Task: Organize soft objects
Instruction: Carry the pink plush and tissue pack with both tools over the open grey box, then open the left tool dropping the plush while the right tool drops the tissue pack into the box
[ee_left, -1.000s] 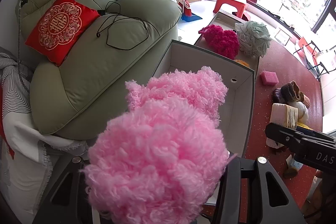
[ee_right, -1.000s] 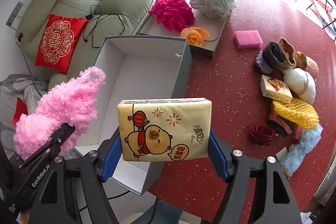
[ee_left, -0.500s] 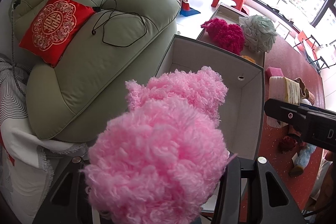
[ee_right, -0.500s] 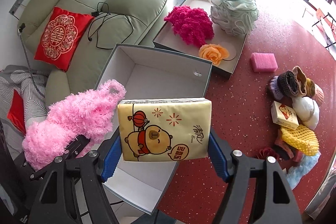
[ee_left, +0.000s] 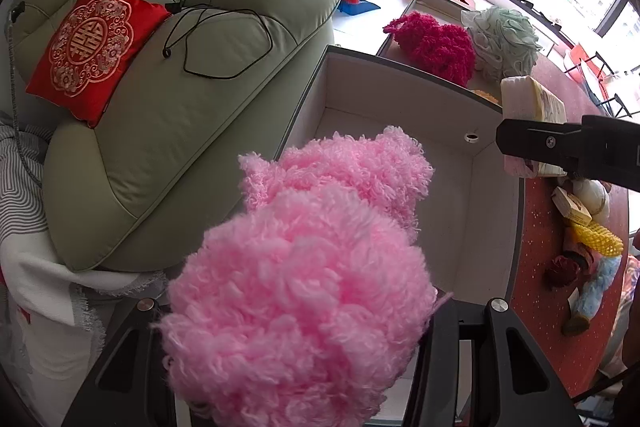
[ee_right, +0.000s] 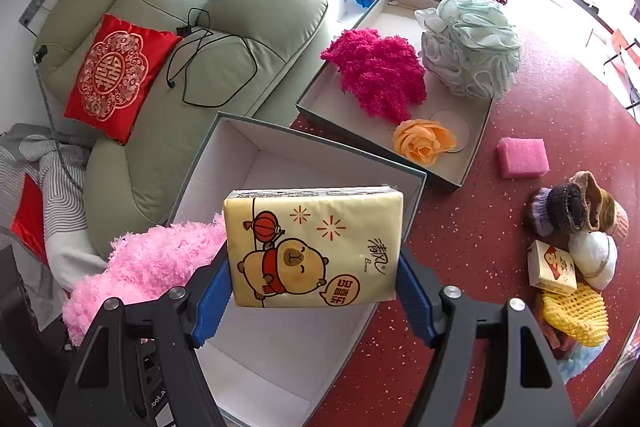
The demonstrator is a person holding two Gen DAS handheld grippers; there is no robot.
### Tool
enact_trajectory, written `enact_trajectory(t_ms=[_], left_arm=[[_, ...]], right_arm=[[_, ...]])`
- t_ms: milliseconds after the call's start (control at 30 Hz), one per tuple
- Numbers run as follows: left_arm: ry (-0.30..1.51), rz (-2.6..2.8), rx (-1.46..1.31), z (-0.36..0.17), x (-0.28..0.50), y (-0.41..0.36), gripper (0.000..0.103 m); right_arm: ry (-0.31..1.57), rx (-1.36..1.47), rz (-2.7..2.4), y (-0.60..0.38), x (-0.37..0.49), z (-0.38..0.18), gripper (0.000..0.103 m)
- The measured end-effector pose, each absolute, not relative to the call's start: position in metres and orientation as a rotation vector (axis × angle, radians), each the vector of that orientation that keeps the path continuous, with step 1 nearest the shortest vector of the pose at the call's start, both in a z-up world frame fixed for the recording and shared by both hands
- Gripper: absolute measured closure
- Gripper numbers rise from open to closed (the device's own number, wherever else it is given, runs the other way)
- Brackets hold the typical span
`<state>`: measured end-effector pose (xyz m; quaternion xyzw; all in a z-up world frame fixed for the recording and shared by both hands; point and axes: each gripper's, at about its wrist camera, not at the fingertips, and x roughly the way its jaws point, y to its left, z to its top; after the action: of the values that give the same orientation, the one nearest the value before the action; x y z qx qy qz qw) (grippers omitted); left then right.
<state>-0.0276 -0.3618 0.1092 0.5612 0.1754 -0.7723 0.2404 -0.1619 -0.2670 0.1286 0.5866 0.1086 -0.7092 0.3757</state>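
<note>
My left gripper (ee_left: 292, 311) is shut on a fluffy pink yarn bundle (ee_left: 304, 267), held above the near end of an empty white box (ee_left: 492, 211); the bundle hides the fingertips. It also shows in the right wrist view (ee_right: 148, 267) at lower left. My right gripper (ee_right: 312, 291) is shut on a yellow tissue pack (ee_right: 312, 247) with a cartoon bear, held over the same box (ee_right: 280, 163). The pack and right gripper show at the right of the left wrist view (ee_left: 532, 107).
A shallow tray (ee_right: 476, 143) beyond the box holds a magenta yarn bundle (ee_right: 380, 75), a pale green bath pouf (ee_right: 468, 43) and an orange fabric rose (ee_right: 424, 143). A pink sponge (ee_right: 522, 157) and a pile of soft items (ee_right: 572, 247) lie on the red table. A green armchair (ee_right: 168, 67) stands left.
Both grippers have moved forward and left over the white box with their loads. The right gripper and tissue pack now reach further into the left wrist view.
</note>
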Motion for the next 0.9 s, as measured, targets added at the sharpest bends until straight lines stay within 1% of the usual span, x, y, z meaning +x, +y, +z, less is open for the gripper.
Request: enact_trajectory(t_ms=[233, 467, 533, 567, 600, 633, 667, 700, 733, 767, 833, 900], left_arm=[[0.476, -2.091, 1.555, 0.094, -0.042, -0.363, 0.051], [0.461, -2.061, 1.626, 0.074, -0.045, -0.354, 0.051], [0.448, -2.058, 1.65, 0.07, -0.046, -0.349, 0.043], [0.441, -2.056, 1.655, 0.068, -0.046, -0.347, 0.034], [0.439, -2.051, 1.659, 0.068, -0.046, -0.345, 0.022], [0.447, -2.046, 1.665, 0.067, -0.046, -0.344, 0.015], [0.459, -2.039, 1.671, 0.066, -0.046, -0.343, 0.0], [0.468, -2.043, 1.663, 0.067, -0.045, -0.341, 0.001], [0.483, -2.056, 1.648, 0.07, -0.044, -0.341, 0.001], [0.485, -2.059, 1.636, 0.071, -0.043, -0.34, 0.001], [0.456, -2.051, 1.631, 0.071, -0.043, -0.338, 0.001], [0.471, -2.049, 1.639, 0.072, -0.044, -0.338, 0.001]], right_arm=[[0.303, 1.532, -1.77, -0.279, -0.174, 0.108, 0.026], [0.372, 1.544, -1.717, -0.297, -0.172, 0.089, 0.026], [0.394, 1.546, -1.708, -0.298, -0.17, 0.085, 0.026], [0.404, 1.544, -1.701, -0.298, -0.168, 0.084, 0.026], [0.416, 1.543, -1.688, -0.299, -0.166, 0.083, 0.026], [0.431, 1.544, -1.675, -0.3, -0.164, 0.081, 0.023], [0.442, 1.547, -1.663, -0.3, -0.162, 0.08, 0.02], [0.442, 1.546, -1.654, -0.299, -0.16, 0.08, 0.017], [0.433, 1.541, -1.654, -0.297, -0.159, 0.081, 0.006], [0.418, 1.532, -1.66, -0.294, -0.159, 0.084, 0.0], [0.398, 1.514, -1.695, -0.287, -0.159, 0.089, 0.0], [0.37, 1.508, -1.711, -0.281, -0.159, 0.094, 0.0]])
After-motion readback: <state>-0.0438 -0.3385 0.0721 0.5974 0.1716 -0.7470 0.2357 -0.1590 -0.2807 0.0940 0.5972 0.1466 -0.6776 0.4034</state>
